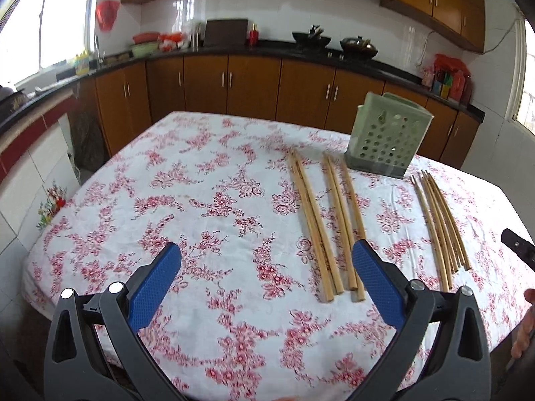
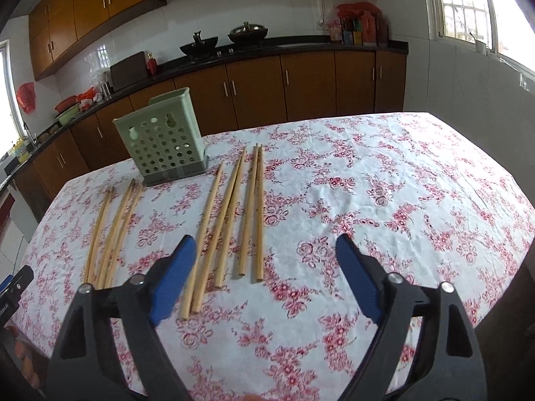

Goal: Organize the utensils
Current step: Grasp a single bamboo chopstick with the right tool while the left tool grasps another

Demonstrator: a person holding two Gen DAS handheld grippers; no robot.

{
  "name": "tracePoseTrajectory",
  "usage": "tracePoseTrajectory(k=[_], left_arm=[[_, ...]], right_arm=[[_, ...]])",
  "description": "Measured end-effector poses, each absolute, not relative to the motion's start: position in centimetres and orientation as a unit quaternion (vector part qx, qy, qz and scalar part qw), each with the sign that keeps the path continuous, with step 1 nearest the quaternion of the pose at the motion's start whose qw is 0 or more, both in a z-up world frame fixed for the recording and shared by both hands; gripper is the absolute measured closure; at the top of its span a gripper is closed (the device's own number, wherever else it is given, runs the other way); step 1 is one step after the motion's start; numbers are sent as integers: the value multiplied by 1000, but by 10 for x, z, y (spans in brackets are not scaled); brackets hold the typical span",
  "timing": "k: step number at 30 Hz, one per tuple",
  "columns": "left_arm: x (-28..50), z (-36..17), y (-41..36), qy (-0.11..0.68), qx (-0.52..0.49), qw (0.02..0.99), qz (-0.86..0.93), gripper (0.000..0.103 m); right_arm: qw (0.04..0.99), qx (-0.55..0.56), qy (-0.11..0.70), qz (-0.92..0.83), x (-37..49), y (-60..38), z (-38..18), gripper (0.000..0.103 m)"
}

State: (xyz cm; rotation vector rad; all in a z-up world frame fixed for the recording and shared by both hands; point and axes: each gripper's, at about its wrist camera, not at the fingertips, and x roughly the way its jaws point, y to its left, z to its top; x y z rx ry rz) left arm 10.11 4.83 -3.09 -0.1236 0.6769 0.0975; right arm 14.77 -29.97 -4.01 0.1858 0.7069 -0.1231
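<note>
I saw a thin cotton-like tablecloth (image 1: 207, 180), matt and faintly creased, covering the table to its edges. The chopsticks (image 2: 227, 220) looked like pale bare wood or bamboo, smooth and unvarnished. The holder (image 2: 164, 140) near the far edge was pale green plastic with a dull sheen, on a darker grey base. My left gripper (image 1: 266, 267) and right gripper (image 2: 265, 260) had matt black plastic arms, blue pads (image 1: 378, 287) with a fine grippy texture, possibly rubber, and shiny metal rivets (image 2: 447, 286).
</note>
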Motion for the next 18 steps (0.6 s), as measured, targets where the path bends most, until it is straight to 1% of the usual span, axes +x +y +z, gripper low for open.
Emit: tracePoseTrajectory(k=[2,3,5,6,8,10,12,13,14,16,17,18], left_arm=[[112,-34,53,348,-62,934,46,2],[117,-36,55,354,-62,932,44,2],[125,-40,58,366,-67,927,41,6],[130,-42,59,372,-68,925,38,10],[139,-45,58,382,-70,921,36,15],[146,-48,58,391,-74,917,31,21],[155,-51,56,398,-76,914,24,24],[157,-52,54,401,-76,913,18,26],[161,-53,53,403,-77,912,14,28],[169,-56,49,410,-77,909,3,36],[173,-58,46,416,-76,906,-3,39],[176,-60,43,420,-75,904,-8,43]], right_arm=[[923,90,369,-59,172,-303,-49,44],[918,91,382,-56,184,-304,-54,47],[908,91,406,-49,204,-304,-67,58],[904,89,415,-48,212,-303,-71,61],[894,88,436,-46,227,-303,-84,70],[887,85,451,-48,236,-301,-93,72],[881,78,464,-52,242,-299,-102,75],[885,68,457,-55,241,-297,-102,78],[886,51,456,-61,241,-295,-103,83],[887,49,453,-75,242,-298,-103,94],[886,57,453,-79,244,-302,-103,94],[885,66,453,-83,245,-306,-103,94]])
